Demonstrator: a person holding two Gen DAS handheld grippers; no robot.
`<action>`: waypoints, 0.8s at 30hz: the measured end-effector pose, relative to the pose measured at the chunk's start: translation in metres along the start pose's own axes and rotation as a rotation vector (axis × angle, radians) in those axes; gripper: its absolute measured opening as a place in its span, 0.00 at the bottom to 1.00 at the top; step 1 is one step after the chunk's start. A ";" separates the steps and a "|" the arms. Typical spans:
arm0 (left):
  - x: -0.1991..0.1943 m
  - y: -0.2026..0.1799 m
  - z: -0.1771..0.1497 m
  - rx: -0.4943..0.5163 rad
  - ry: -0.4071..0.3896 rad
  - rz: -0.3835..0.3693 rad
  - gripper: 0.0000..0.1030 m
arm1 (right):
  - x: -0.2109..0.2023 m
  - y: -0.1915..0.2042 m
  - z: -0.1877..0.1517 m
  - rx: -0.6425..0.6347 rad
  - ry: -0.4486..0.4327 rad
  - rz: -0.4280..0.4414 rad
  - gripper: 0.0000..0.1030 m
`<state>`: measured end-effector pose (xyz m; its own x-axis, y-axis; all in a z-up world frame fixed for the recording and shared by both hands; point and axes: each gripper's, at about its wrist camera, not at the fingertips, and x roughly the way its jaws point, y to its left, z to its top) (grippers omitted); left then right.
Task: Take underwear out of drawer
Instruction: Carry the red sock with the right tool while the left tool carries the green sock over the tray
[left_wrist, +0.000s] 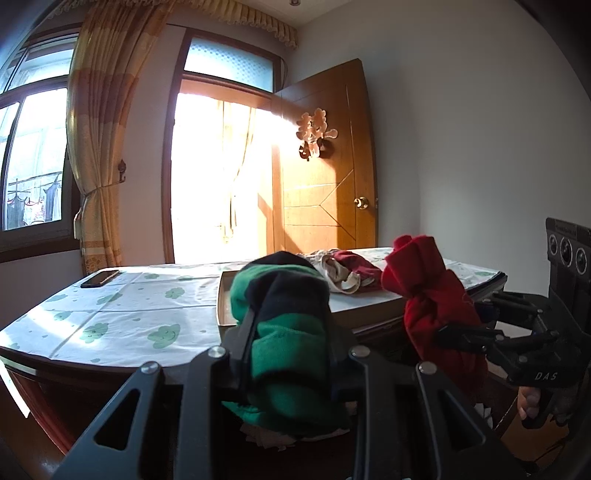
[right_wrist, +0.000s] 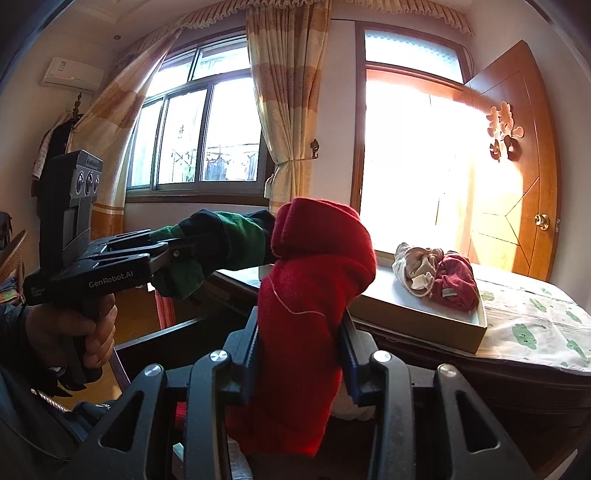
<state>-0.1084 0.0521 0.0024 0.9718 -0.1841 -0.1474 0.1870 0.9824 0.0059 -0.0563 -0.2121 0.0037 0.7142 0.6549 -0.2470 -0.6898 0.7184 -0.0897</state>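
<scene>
Left gripper (left_wrist: 291, 332): fingers clamped on a rolled green-and-black underwear bundle (left_wrist: 288, 325), which stands up between them and spills out below.
Right gripper (right_wrist: 301, 332): fingers clamped on a rolled red underwear bundle (right_wrist: 314, 295), upright between the pads, its folded top rising well above the fingertips.
Green-and-black underwear bundle, right wrist view (right_wrist: 229, 240): held level in the left gripper (right_wrist: 173, 254), its far end touching or just behind the red bundle; which cannot be told.
Red underwear bundle, left wrist view (left_wrist: 428, 295): just right of the left fingers, gripped by the right gripper (left_wrist: 461, 336).
Person's hand (right_wrist: 74, 325): wrapped round the left gripper's handle.
Shallow box (right_wrist: 424, 314): beyond the right fingers, on the counter (right_wrist: 535, 332) near its front edge.
Box contents: a beige underwear bundle (right_wrist: 413, 267) and a dark red underwear bundle (right_wrist: 456, 282), touching each other.
Counter cover (left_wrist: 129, 314): white cloth with green cloud prints.
Phone (left_wrist: 99, 278): dark, flat on the counter, far left of the left fingers.
Drawer: not identifiable in either view.
Wooden door (left_wrist: 325, 158): open, beyond the counter.
</scene>
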 end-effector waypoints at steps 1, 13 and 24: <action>0.001 0.000 0.003 0.007 -0.004 0.003 0.27 | 0.001 -0.001 0.002 -0.003 0.001 -0.001 0.39; 0.024 0.004 0.029 0.024 -0.009 0.026 0.27 | 0.011 -0.020 0.030 0.000 0.001 -0.006 0.39; 0.038 0.012 0.050 0.025 -0.012 0.033 0.27 | 0.017 -0.026 0.041 0.007 0.006 0.008 0.39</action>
<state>-0.0624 0.0558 0.0465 0.9792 -0.1521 -0.1345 0.1581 0.9868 0.0350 -0.0212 -0.2096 0.0413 0.7076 0.6596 -0.2533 -0.6949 0.7146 -0.0805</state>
